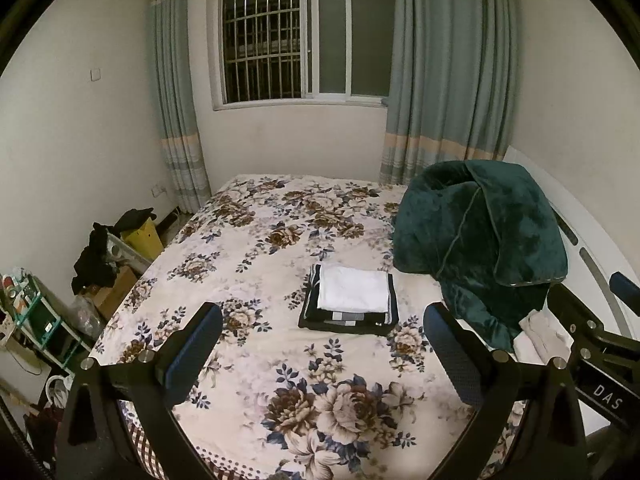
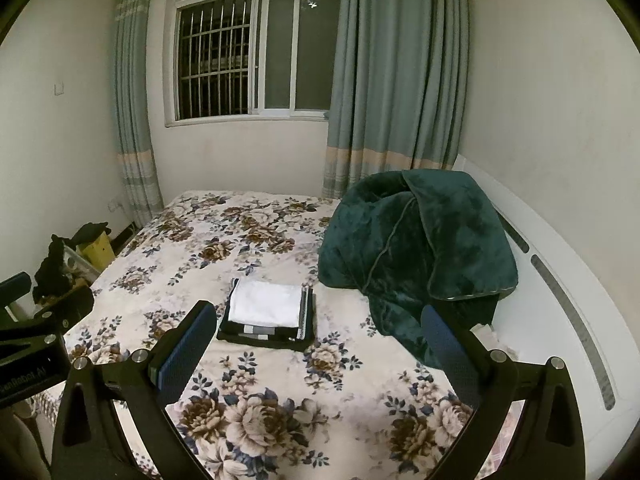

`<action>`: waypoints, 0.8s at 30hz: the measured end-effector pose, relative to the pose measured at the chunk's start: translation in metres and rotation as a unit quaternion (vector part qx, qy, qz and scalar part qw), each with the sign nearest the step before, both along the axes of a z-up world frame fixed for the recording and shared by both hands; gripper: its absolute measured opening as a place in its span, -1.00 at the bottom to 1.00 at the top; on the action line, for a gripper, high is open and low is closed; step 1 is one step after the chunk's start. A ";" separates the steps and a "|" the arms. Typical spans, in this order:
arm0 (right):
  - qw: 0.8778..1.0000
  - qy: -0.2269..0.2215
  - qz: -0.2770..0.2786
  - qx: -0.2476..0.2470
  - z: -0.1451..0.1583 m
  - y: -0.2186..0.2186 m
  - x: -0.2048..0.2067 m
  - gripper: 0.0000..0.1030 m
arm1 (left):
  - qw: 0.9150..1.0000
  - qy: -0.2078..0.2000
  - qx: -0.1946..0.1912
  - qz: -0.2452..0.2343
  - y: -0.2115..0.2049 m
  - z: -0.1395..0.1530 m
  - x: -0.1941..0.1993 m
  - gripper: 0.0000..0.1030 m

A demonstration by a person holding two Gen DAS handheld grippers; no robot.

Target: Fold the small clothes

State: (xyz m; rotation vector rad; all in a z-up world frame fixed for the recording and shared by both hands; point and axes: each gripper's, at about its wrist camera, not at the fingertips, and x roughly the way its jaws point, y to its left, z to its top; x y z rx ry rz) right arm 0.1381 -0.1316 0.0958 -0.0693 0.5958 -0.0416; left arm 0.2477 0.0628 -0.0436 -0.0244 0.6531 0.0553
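A folded white garment (image 1: 354, 290) lies on top of a folded black garment with a striped edge (image 1: 344, 318), stacked in the middle of the floral bed sheet (image 1: 248, 248). The stack also shows in the right wrist view, white piece (image 2: 267, 303) on black piece (image 2: 264, 334). My left gripper (image 1: 324, 346) is open and empty, held above the bed's near part, short of the stack. My right gripper (image 2: 320, 350) is open and empty, just right of the stack and nearer than it. A crumpled white cloth (image 1: 540, 334) lies under the green blanket's edge.
A bunched dark green plush blanket (image 1: 480, 248) sits on the bed's right side against the white headboard (image 2: 560, 288). Left of the bed stand a yellow box (image 1: 144, 236), dark clothes (image 1: 96, 260) and a cluttered green shelf (image 1: 36, 316). A window and curtains are behind.
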 end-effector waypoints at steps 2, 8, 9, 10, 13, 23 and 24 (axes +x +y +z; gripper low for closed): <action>1.000 0.000 0.002 0.000 0.001 0.000 0.003 1.00 | 1.000 -0.001 -0.002 -0.001 0.000 0.000 0.001 0.99; 1.000 0.001 0.000 0.001 0.000 -0.001 0.002 1.00 | 1.000 -0.001 -0.001 -0.001 0.000 0.001 0.001 0.99; 1.000 0.000 -0.001 0.002 0.000 -0.001 0.002 1.00 | 1.000 -0.001 0.000 0.000 0.000 0.001 0.001 0.99; 1.000 0.000 0.000 0.003 0.001 0.000 0.002 1.00 | 1.000 -0.002 0.000 0.000 0.000 0.003 0.001 0.99; 1.000 0.000 0.002 0.005 0.002 -0.001 0.005 1.00 | 1.000 -0.001 0.001 -0.001 0.000 0.003 0.002 0.99; 1.000 0.002 0.000 0.006 0.002 0.004 0.001 1.00 | 1.000 -0.002 0.000 -0.001 0.001 0.004 0.003 0.99; 1.000 0.002 0.000 0.006 0.003 0.006 0.001 1.00 | 1.000 -0.002 0.000 0.000 0.001 0.004 0.002 0.99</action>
